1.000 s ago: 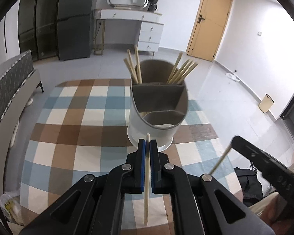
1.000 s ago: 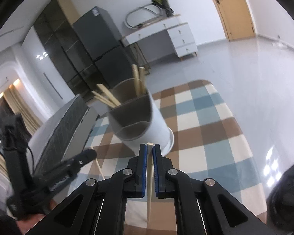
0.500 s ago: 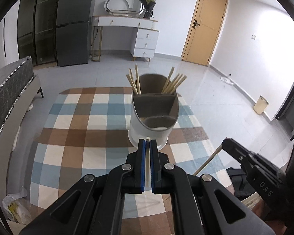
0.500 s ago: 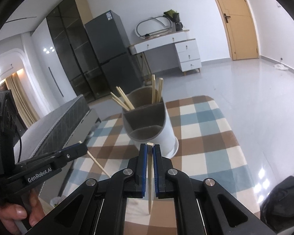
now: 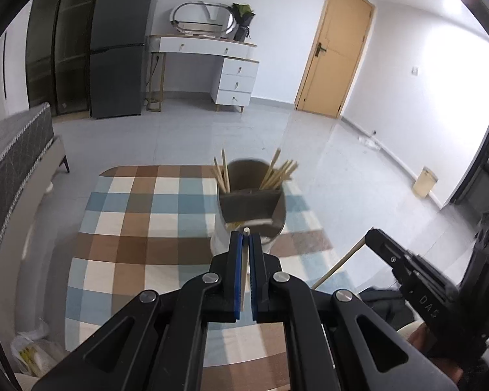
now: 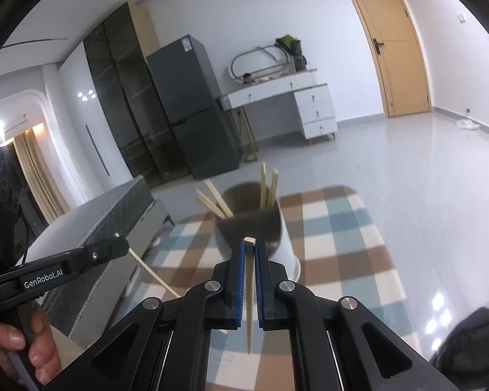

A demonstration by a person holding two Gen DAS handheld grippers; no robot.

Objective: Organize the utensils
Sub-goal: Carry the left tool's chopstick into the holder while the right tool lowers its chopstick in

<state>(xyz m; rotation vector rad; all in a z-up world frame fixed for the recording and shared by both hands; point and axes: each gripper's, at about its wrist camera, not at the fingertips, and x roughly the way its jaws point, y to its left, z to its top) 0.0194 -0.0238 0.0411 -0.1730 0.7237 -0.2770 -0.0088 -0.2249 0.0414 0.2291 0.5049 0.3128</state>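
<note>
Grey tiled room: a checked tablecloth covers the counter, with a dark refrigerator, a white dressing table and a wooden door along the far walls.

A white utensil holder with a dark divided interior stands on the cloth toward its far right part. Chopsticks lean out of its rear compartments, one group to each side.

The left tool is pressed together on a single chopstick, which stands nearly upright between the blue pads, its top just proud of the tips. The holder sits directly ahead of and below this tool, near but apart.

The right tool likewise pinches a second chopstick, near vertical, square end showing above the pads. The holder again lies just ahead of it.

Each tool appears in the other's view, at the side and apart. A hand grips the left tool's handle.

Open cloth lies left of the holder; the right counter edge runs close beside it, and the floor beyond is open.
</note>
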